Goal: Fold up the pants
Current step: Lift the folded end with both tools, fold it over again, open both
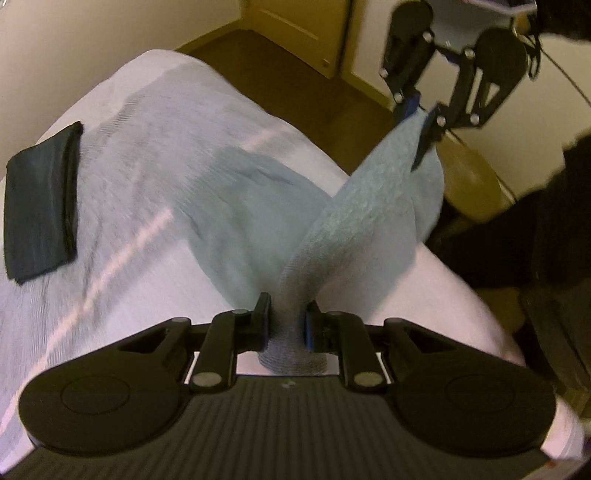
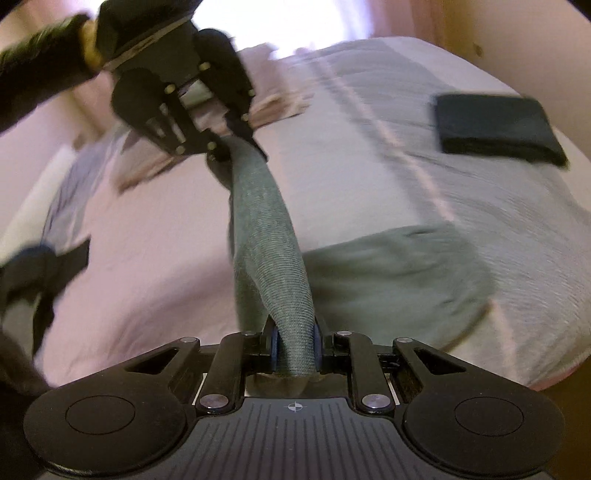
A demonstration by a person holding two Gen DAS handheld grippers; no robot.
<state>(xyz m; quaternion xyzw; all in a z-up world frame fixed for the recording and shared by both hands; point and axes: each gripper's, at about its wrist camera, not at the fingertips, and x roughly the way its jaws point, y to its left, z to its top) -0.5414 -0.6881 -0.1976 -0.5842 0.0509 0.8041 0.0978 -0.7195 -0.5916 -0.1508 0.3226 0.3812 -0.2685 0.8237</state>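
Both tongs are pinched tight on the same piece of cloth. Your left gripper (image 1: 287, 320) has its two fingers nearly together, with a bunched bit of the grey-green pants (image 1: 255, 206) squeezed between the blue pads. Your right gripper (image 2: 294, 345) does the same thing, with its fingers pressed on a thick rolled part of the pants (image 2: 269, 251). In the left wrist view you can see the right gripper (image 1: 421, 122) up at the top, holding the far end of the cloth. In the right wrist view you can see the left gripper (image 2: 236, 151) up high too, with its fingers closed on the other end. So one edge of the pants is pulled into a band that runs from one gripper to the other, up in the air. From that band, more of the pants hangs down, and a wide soft part lies spread out on the bed (image 1: 110, 236). The bed has a pale cover (image 2: 461, 192) with a light stripe running along it. A dark folded cloth (image 1: 40, 203) lies flat on the cover, well apart from the pants; you can see it in the right wrist view too (image 2: 498, 127). Past the bed there is a brown floor (image 1: 288, 77) and a pale door (image 1: 295, 26). A dark sleeve (image 2: 40, 77) shows behind the left gripper. Much of both pictures is blurry.
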